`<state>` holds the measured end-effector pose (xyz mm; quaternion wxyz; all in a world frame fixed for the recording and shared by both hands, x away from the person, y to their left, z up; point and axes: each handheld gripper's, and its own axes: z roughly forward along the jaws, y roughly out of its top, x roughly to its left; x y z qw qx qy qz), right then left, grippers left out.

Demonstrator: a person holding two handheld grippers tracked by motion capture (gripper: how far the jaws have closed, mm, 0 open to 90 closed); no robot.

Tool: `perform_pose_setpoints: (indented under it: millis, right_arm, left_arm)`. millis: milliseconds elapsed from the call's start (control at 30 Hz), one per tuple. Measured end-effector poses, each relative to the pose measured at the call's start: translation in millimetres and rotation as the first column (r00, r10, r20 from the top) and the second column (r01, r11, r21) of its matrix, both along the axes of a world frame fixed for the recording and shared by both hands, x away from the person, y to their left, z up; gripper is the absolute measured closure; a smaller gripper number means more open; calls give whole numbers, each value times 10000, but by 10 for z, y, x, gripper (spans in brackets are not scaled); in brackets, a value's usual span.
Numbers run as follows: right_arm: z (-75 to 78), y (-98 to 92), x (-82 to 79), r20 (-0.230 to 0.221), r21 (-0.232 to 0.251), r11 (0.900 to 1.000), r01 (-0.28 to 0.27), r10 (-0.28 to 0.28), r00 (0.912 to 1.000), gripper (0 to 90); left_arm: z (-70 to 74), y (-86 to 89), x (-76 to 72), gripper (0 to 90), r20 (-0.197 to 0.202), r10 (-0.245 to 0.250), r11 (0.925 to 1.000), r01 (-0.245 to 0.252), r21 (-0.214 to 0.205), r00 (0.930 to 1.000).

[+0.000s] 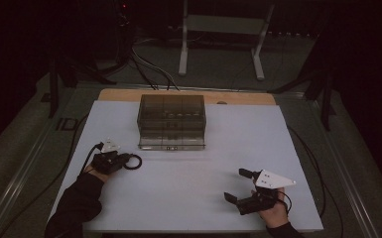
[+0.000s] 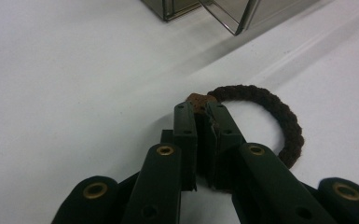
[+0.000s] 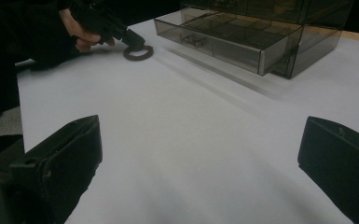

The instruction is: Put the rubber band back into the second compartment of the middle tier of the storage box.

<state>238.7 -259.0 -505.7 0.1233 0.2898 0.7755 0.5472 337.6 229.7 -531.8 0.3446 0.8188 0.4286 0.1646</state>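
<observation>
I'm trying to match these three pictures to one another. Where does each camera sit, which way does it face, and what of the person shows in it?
High view: above the person's side, facing forward and down on the white table; both sleeved forearms and both grippers show.
Left gripper view: on the left gripper, looking along its jaws, shut on a dark braided hair tie.
Right gripper view: on the right gripper, jaws wide apart, facing across the table at the smoky clear plastic drawer box and the person's left hand.
All three share the tie and the box.

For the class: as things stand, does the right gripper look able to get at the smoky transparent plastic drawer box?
Probably yes: the right gripper stands open over bare white table, nothing lying between it and the smoky transparent plastic drawer box, whose lower drawer stands slightly pulled out.
</observation>
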Motion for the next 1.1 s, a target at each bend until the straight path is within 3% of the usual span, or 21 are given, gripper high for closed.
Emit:
perform_pose_setpoints:
  millis: [833,1100]
  right_arm:
    - [4,-6,-1,26,12,10000,1,-1,10000,0]
    - [-2,-3,1,-57,61,10000,42,-42,10000,0]
  left_arm:
    - [181,101,-109,874,62,-61,10000,62,-61,10000]
    - [206,50,-138,874,-76,-218,9998,218,-48,9997]
